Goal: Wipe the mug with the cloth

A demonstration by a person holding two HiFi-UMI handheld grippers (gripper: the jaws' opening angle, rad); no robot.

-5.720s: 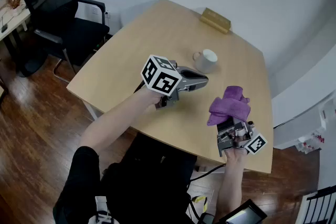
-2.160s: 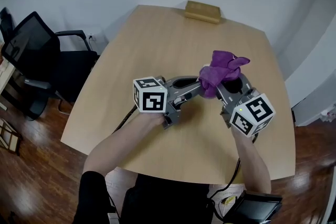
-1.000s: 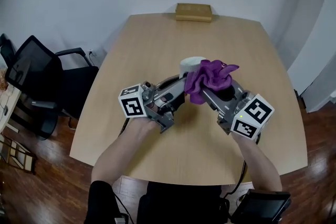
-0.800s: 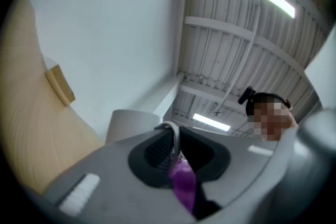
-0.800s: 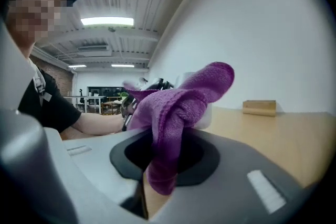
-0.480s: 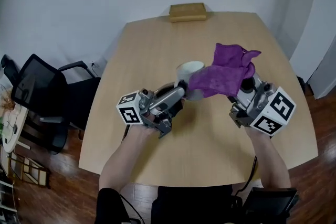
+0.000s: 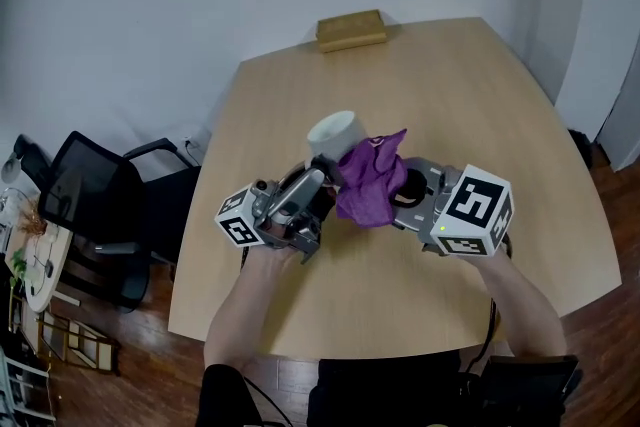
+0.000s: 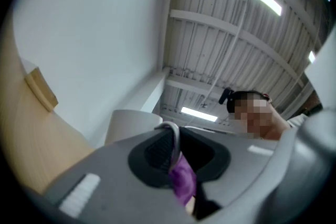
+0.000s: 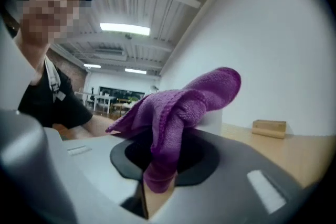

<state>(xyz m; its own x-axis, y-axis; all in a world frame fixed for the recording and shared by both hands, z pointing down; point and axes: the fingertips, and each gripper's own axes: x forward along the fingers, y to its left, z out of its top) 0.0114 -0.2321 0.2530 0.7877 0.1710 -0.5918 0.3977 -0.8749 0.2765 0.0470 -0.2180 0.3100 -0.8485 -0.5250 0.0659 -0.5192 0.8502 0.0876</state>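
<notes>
The white mug is held off the table by my left gripper, which is shut on its handle. In the left gripper view the thin handle runs between the dark pads, with the mug beyond and a bit of purple cloth below. My right gripper is shut on the purple cloth, which is bunched against the mug's near right side. In the right gripper view the cloth rises from the jaws and hides most of the mug.
A small wooden block lies at the table's far edge, also seen as a block in the right gripper view. A black office chair stands off the table's left side, over dark wood floor.
The right gripper has swung left and nearer, bringing the cloth from a spread drape over the mug's right side into a bunch against it. The left gripper keeps its hold on the mug.
</notes>
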